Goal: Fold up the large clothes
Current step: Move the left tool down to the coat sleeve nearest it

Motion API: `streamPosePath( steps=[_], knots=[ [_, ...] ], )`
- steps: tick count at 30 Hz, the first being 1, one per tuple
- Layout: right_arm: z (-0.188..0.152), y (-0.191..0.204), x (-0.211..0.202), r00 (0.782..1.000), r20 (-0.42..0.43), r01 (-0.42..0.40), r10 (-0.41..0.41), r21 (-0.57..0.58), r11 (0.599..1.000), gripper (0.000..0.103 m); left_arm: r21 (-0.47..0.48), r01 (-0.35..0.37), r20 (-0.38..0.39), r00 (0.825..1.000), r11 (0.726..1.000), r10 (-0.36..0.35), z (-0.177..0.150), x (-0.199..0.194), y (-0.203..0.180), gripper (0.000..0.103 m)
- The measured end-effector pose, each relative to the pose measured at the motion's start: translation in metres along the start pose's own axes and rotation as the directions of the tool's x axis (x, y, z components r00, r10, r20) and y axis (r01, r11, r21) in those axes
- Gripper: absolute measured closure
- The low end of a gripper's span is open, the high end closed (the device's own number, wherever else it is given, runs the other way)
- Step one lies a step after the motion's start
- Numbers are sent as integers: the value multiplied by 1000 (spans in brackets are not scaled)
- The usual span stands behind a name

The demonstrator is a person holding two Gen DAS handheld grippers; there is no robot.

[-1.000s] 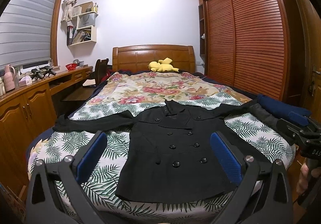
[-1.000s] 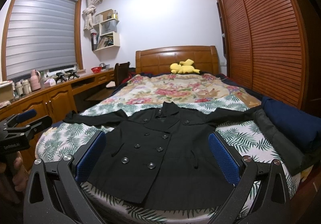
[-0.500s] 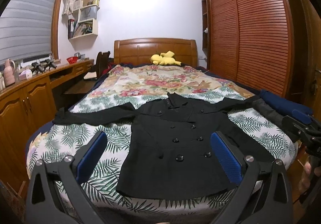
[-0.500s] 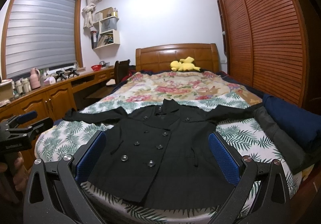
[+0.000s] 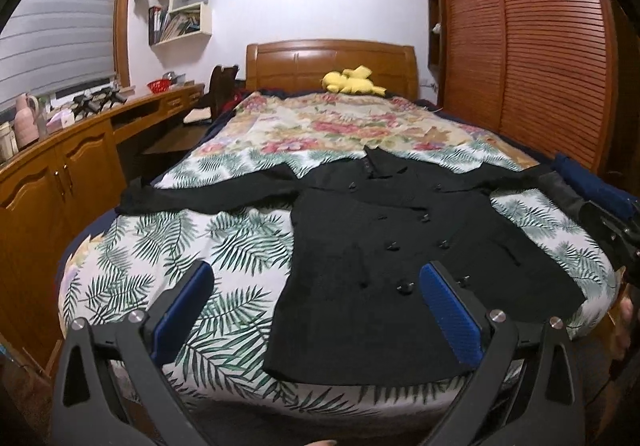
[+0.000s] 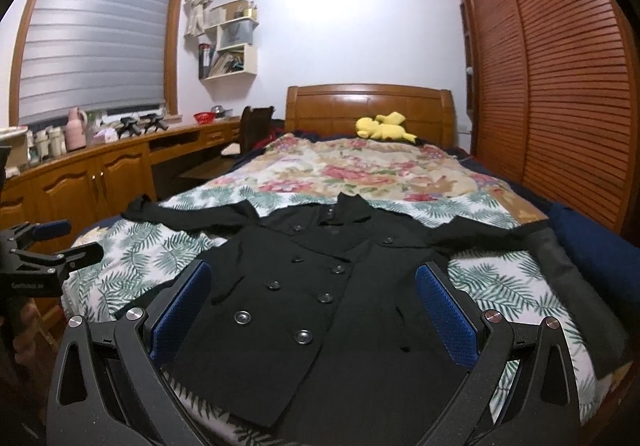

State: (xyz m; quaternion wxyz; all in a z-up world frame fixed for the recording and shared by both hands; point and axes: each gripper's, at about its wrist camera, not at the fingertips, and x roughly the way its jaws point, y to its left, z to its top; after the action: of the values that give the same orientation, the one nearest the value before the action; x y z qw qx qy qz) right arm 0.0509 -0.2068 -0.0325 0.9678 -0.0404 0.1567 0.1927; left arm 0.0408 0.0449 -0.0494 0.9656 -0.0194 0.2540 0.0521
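A black double-breasted coat lies flat, front up, on the leaf-print bedspread, sleeves spread to both sides. It also shows in the right wrist view. My left gripper is open and empty, above the foot of the bed over the coat's left hem. My right gripper is open and empty, just above the coat's lower front. Each gripper shows in the other's view, the left one at the left edge, the right one at the right edge.
Folded dark blue and grey clothes lie at the bed's right edge. A yellow plush toy sits by the wooden headboard. A wooden desk and cabinets run along the left; a louvred wardrobe stands on the right.
Both grippers have moved closer to the bed and the coat. The left view has shifted left. Both stay open. The coat has not moved.
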Motion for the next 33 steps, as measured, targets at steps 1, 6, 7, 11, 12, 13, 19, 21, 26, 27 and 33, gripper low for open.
streamPosePath(
  steps=[1,6,7,11,12,13,19,21,26,27,33],
  knots=[
    [0,1,6,1000,-4,-6,6,-4,1000,0,-1,-9,-7,1000,1000,9,-1,4,3,0],
    [-2,4,39,999,-27,-36,36,-28,999,0,9,-57,-37,998,998,57,-6,24,15,0],
    [-2,6,46,999,-31,-41,40,-35,999,0,10,-64,-43,997,998,64,-7,28,18,0],
    [-1,7,74,997,-47,-68,66,-43,997,0,3,-75,-58,996,997,75,-9,45,29,0],
    [-1,7,81,996,-51,-77,75,-41,996,0,2,-70,-63,996,998,70,-9,50,31,0],
    [0,8,87,995,-55,-88,86,-40,995,0,3,-69,-72,995,998,69,-10,53,33,0],
    [2,12,132,986,-85,-149,144,-62,987,0,4,-98,-125,987,995,98,-13,76,49,0],
    [3,16,152,980,-105,-174,167,-63,983,0,1,-99,-140,985,995,98,-12,83,55,0],
    [5,25,207,954,-172,-260,246,-63,963,0,-22,-100,-164,982,995,95,-8,99,74,0],
    [4,28,219,948,-189,-272,255,-71,960,0,-32,-98,-170,981,995,91,-7,103,79,0],
    [-18,27,256,935,-245,-284,255,-89,955,0,-126,-21,-180,984,992,-2,7,131,113,0]
  ],
)
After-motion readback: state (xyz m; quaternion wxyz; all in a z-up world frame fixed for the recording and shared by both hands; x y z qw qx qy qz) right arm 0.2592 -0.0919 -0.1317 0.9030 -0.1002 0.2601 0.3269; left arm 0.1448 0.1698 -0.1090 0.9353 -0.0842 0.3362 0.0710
